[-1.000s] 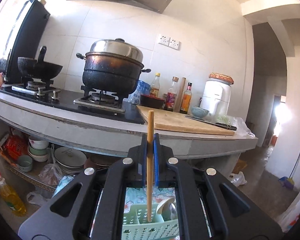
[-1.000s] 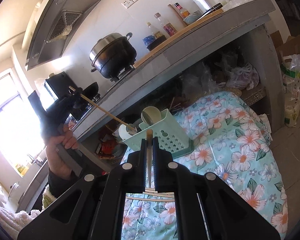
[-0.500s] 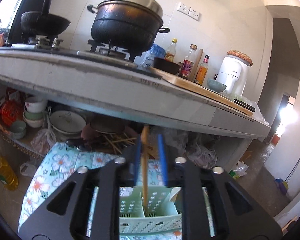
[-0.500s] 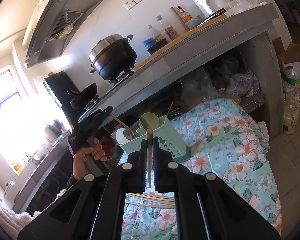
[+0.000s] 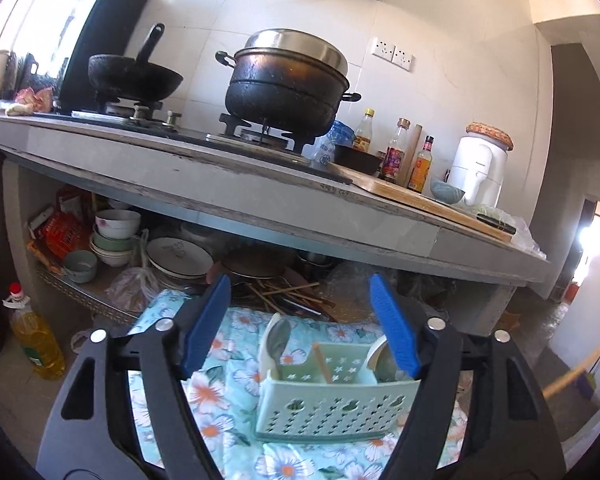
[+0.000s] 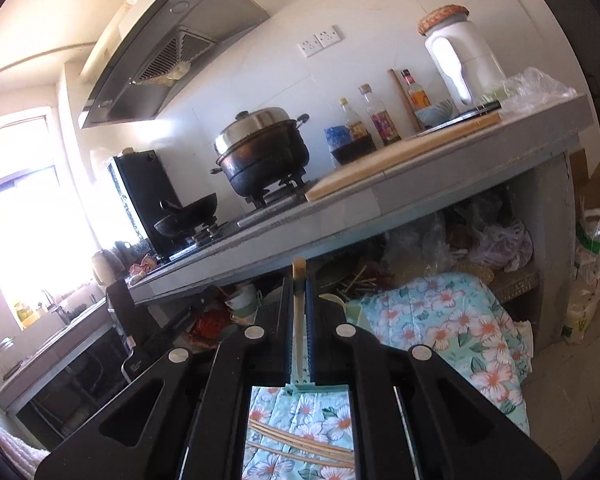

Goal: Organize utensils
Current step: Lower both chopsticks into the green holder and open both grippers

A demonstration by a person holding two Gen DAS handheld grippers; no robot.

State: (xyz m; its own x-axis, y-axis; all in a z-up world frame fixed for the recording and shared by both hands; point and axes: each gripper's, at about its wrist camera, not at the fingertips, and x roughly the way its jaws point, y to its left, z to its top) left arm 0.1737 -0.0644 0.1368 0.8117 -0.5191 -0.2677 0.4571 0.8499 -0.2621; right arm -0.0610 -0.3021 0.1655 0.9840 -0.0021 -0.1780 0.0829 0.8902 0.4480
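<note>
Spanning both views, the grey kitchen surface [image 5: 284, 196] carries a gas hob with a blackened pot [image 5: 286, 88] under a steel lid, a dark wok [image 5: 134, 78] to its left, a row of sauce bottles [image 5: 396, 152], a wooden cutting board [image 5: 432, 200] and a white appliance [image 5: 478, 172] with a woven lid. Beneath it, an open shelf [image 5: 72, 288] holds stacked bowls [image 5: 116, 232], plates [image 5: 180, 256] and loose chopsticks. In front of the shelf lies a floral cloth [image 5: 220, 392], pale blue with orange-centred flowers.

On that cloth stands the mint-green utensil caddy [image 5: 332, 404], perforated with small cut-outs and divided into compartments. A metal spoon [image 5: 278, 340] leans in its left compartment, a single wooden chopstick [image 5: 323, 362] stands upright in the middle one, and a pale ladle-like piece sits at the right, partly hidden.

The left gripper [image 5: 300, 320] hangs above the caddy, its blue-padded jaws spreading apart with nothing pinched between them; the chopstick stands free below.

The right gripper [image 6: 299, 320] has its jaws pressed together on a pale wooden chopstick [image 6: 299, 276], whose tip pokes out past them. More chopsticks [image 6: 300, 444] lie on the cloth under it.
</note>
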